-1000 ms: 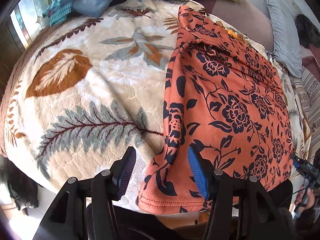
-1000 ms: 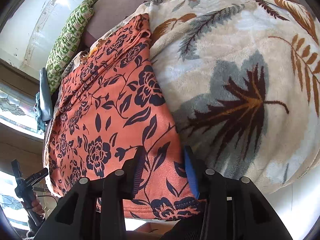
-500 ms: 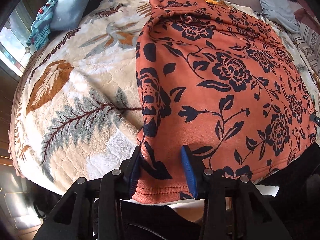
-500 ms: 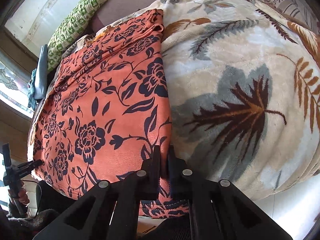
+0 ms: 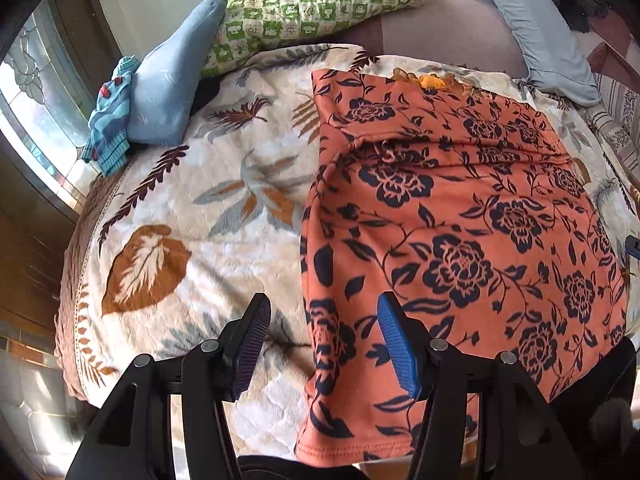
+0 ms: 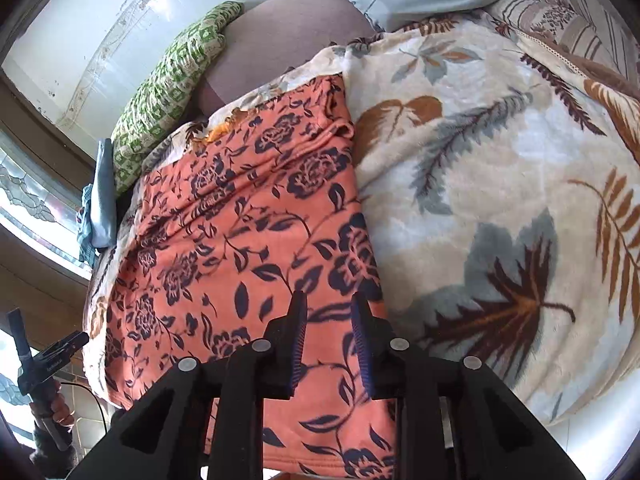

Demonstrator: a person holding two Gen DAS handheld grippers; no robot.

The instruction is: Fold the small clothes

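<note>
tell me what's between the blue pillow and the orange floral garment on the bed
Only bare leaf-print blanket lies between the blue pillow and the orange floral garment, clearest in the left wrist view.

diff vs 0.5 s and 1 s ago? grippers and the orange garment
Both grippers let go. The left gripper, closing on the near hem half a second ago, now stands wide open and pulled back. The right gripper, then pinched shut on the hem, has opened a moderate gap and backed off. The orange floral garment stays flat on the leaf-print blanket, its fold unchanged.
</note>
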